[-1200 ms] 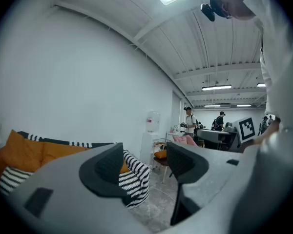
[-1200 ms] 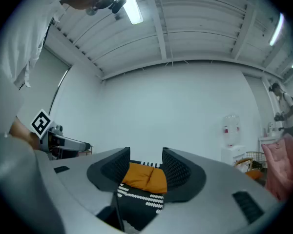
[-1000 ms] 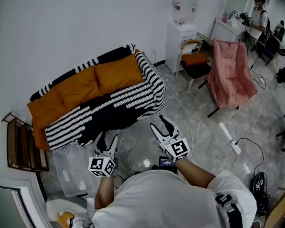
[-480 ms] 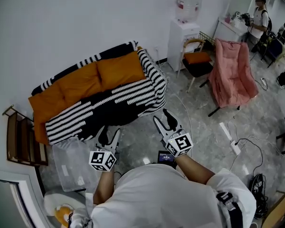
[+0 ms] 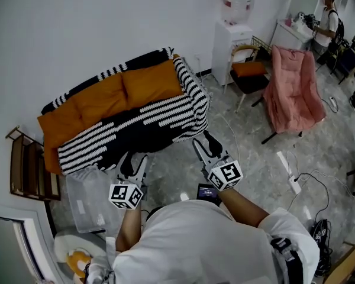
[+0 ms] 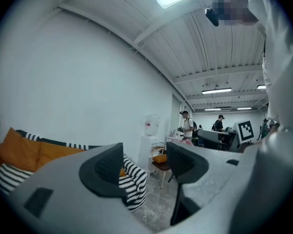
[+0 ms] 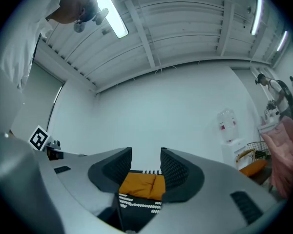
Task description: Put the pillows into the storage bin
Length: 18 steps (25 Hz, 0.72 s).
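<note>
Two orange pillows on black-and-white striped sofa [image 5: 165,120], side by side, edges touching, leaning on backrest; first pillow [image 5: 83,108] nearer bin's end; second pillow [image 5: 152,83] by far armrest; storage bin [image 5: 77,209] clear plastic, upright, open-topped, on floor beside sofa's front corner, apart from pillows

Head view: looked steeply down from above the person's shoulders, set well back from the sofa [image 5: 165,120]. Left gripper view: sat low and level, faced past the sofa's end toward the water dispenser [image 6: 150,130]. Right gripper view: sat low, faced the orange pillows [image 7: 141,185]. All three shared the sofa.
</note>
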Available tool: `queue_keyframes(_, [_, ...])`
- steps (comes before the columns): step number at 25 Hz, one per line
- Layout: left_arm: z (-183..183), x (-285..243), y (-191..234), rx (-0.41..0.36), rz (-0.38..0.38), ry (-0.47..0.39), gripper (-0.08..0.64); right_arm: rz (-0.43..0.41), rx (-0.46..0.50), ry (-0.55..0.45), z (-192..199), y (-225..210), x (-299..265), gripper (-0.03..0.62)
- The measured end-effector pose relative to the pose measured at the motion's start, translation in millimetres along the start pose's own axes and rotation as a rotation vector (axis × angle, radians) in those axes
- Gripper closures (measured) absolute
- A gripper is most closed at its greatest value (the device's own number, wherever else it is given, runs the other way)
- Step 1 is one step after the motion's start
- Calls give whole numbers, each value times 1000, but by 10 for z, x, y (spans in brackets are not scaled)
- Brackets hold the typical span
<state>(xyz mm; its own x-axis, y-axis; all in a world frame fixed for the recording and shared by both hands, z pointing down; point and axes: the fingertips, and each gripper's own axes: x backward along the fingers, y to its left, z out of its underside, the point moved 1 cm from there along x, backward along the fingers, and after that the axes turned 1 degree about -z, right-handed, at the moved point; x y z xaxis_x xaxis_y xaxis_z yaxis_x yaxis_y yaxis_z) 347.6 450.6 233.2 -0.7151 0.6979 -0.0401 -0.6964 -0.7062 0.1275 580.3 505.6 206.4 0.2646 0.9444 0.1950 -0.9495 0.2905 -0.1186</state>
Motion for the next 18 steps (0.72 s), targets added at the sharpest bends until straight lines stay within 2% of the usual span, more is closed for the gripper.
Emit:
queue_keyframes(4, [88, -68, -2, 3, -24, 15, 287, 29, -26, -12, 15, -198, -24, 391])
queue_keyframes(8, [104, -80, 12, -1, -49, 18, 287, 7, -10, 6, 91, -250, -84, 391])
queue_keyframes(18, [97, -315, 385, 15, -95, 25, 287, 2, -62, 32, 276, -465, -375, 390])
